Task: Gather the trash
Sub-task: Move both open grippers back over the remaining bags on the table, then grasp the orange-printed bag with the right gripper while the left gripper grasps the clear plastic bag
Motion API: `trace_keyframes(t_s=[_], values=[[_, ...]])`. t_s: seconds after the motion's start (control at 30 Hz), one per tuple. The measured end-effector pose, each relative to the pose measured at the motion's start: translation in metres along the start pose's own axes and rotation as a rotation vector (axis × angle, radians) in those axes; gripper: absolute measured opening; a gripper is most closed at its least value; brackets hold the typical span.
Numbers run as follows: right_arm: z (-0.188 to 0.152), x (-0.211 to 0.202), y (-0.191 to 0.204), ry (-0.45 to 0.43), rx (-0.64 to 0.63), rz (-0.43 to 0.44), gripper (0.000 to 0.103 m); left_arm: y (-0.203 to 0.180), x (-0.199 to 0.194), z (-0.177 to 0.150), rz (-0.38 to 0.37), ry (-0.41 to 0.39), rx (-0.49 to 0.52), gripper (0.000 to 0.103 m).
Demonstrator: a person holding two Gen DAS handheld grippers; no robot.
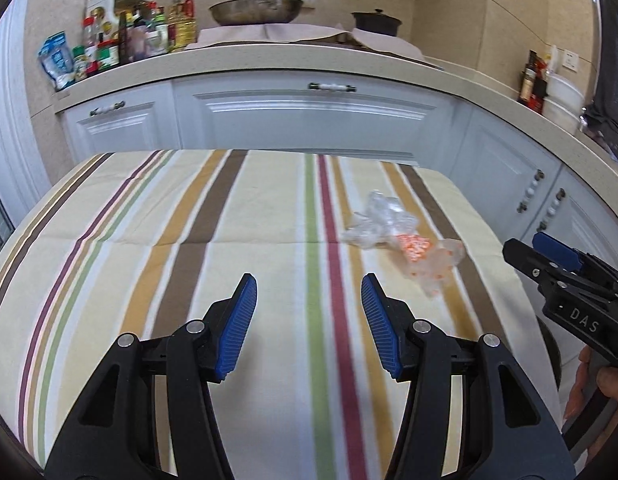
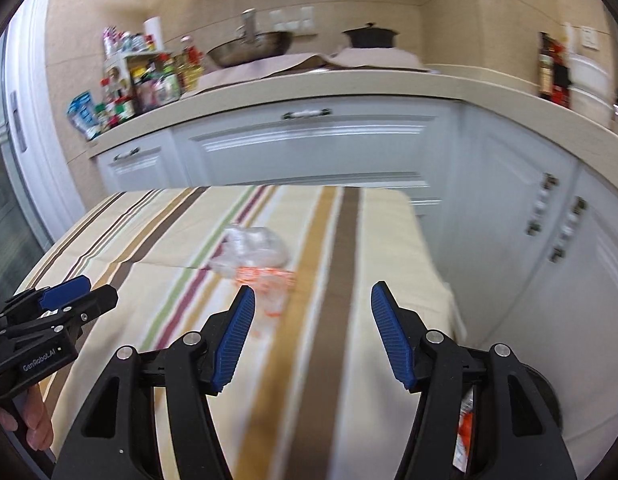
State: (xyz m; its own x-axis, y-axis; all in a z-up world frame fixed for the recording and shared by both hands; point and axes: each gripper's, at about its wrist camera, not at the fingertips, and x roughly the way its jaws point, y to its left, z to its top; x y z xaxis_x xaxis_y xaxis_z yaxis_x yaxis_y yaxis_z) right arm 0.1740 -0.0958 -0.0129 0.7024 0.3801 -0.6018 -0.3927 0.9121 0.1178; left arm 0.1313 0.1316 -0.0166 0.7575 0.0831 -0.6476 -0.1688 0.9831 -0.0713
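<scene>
You get bright, even, soft-shadowed light; your right view smears with motion blur, and both bend into dark fisheye corners.

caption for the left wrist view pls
Open left gripper above striped tablecloth, crumpled clear-and-orange plastic wrappers ahead.

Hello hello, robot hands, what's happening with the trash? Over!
Left gripper and right gripper both open, holding nothing. Crumpled plastic wrappers lying on the striped tablecloth, untouched. Nothing in the way. Over.
</scene>
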Motion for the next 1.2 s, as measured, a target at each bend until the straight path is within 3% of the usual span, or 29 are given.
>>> trace_keyframes(t_s=[0.2,0.4,0.5,0.63,0.87,1.2], values=[[0.005,0.033,0.027,0.058,-0.048,0.018,0.059,0.032,0.006,0.004,0.041,0.0,-0.045,0.053],[0.005,0.055,0.026,0.136,-0.032,0.006,0.059,0.05,0.011,0.004,0.059,0.008,-0.071,0.053],[0.004,0.064,0.026,0.174,-0.031,0.011,0.049,0.052,0.014,0.004,0.055,0.015,-0.075,0.053],[-0.002,0.073,0.023,0.221,-0.034,0.026,0.019,0.048,0.018,0.003,0.043,0.021,-0.071,0.054],[0.0,0.066,0.016,0.198,-0.031,0.022,0.01,0.031,0.023,0.007,0.018,0.023,-0.049,0.054],[0.005,0.055,-0.009,0.155,-0.005,-0.003,0.01,-0.004,0.04,0.015,-0.024,0.04,-0.013,0.054]])
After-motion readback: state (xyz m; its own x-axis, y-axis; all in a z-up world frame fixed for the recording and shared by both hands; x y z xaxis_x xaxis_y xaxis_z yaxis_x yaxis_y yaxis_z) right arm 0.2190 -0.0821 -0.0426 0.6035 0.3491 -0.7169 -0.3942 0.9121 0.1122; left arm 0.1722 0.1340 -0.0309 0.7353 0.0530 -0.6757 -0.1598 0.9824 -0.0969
